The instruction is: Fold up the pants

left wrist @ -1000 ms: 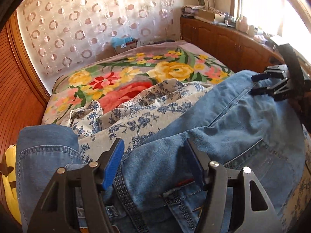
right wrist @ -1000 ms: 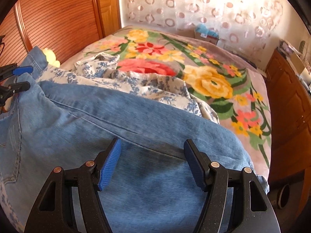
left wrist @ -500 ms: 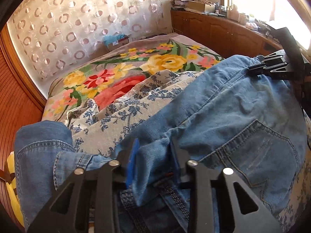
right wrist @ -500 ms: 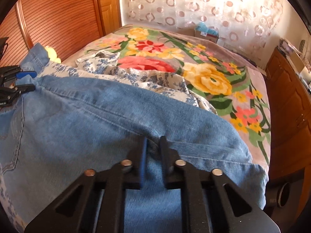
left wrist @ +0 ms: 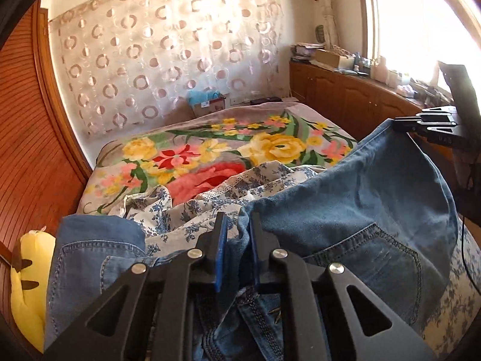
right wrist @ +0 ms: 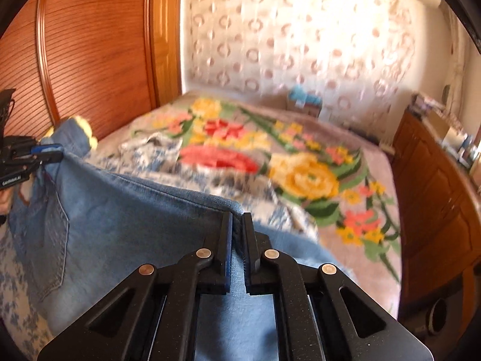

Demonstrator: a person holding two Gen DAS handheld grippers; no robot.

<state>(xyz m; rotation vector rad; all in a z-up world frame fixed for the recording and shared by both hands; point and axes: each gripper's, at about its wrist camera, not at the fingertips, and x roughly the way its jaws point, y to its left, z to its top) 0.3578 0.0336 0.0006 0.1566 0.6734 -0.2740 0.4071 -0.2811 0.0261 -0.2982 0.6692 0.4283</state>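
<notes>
Jeans (left wrist: pixel 345 210) edge pinched between both grippers' jaws

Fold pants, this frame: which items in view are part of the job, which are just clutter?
Job:
- jeans
- left gripper, pinching the jeans' edge near the back pocket
- right gripper, pinching the jeans' far edge

Lying about:
- blue-flowered white cloth
- floral blanket
- yellow plush toy
- small box
</notes>
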